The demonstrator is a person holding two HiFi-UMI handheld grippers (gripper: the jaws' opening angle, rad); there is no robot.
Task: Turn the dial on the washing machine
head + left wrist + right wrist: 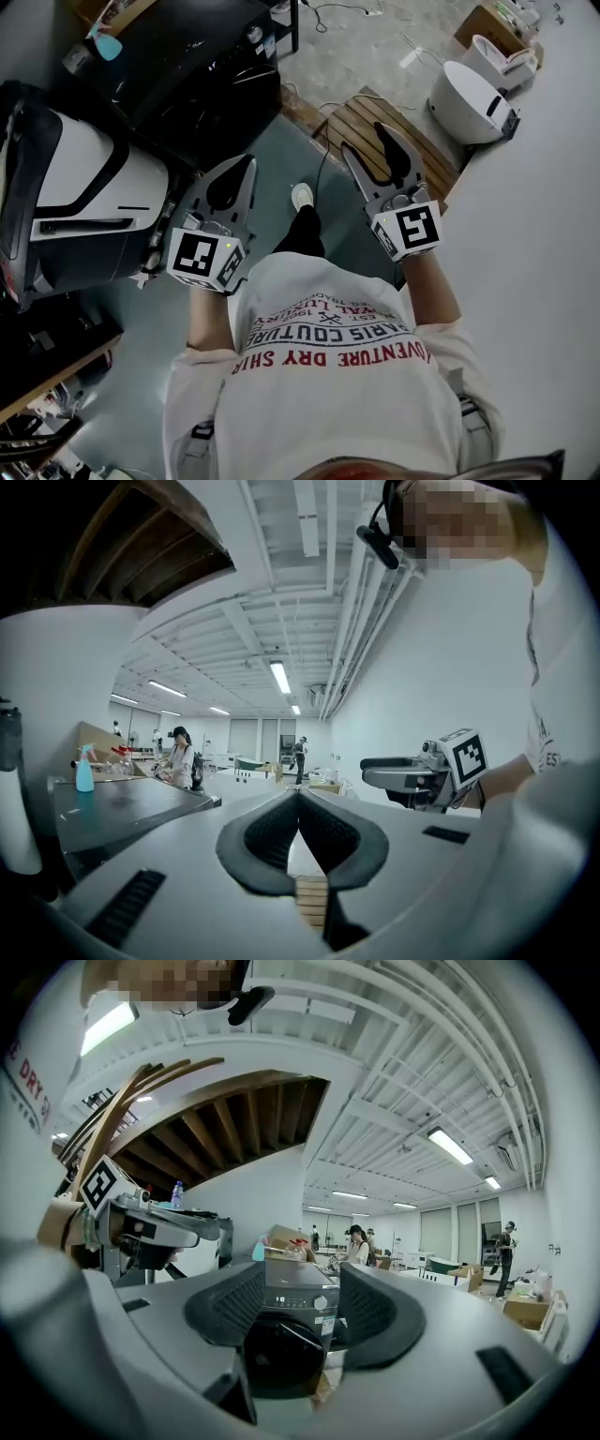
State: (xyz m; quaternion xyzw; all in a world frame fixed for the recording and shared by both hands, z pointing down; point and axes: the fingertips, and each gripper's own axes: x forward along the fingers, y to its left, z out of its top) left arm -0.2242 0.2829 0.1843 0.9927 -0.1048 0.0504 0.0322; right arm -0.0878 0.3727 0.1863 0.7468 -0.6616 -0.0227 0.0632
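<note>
The right claw (302, 1277) is open and holds nothing, pointing at the dial (321, 1303) on the dark washing machine (281, 1354) far ahead, likely to grab it, while the left claw (298, 803) is shut.

So the washing machine (187, 75) sits upper left in the head view. My left claw (251, 161) is just right of it and my right claw (363, 137) further right, with the pallet (356, 112) behind at top centre.

The washing machine (279, 1359) dial (321, 1302) markings are too small to read
</note>
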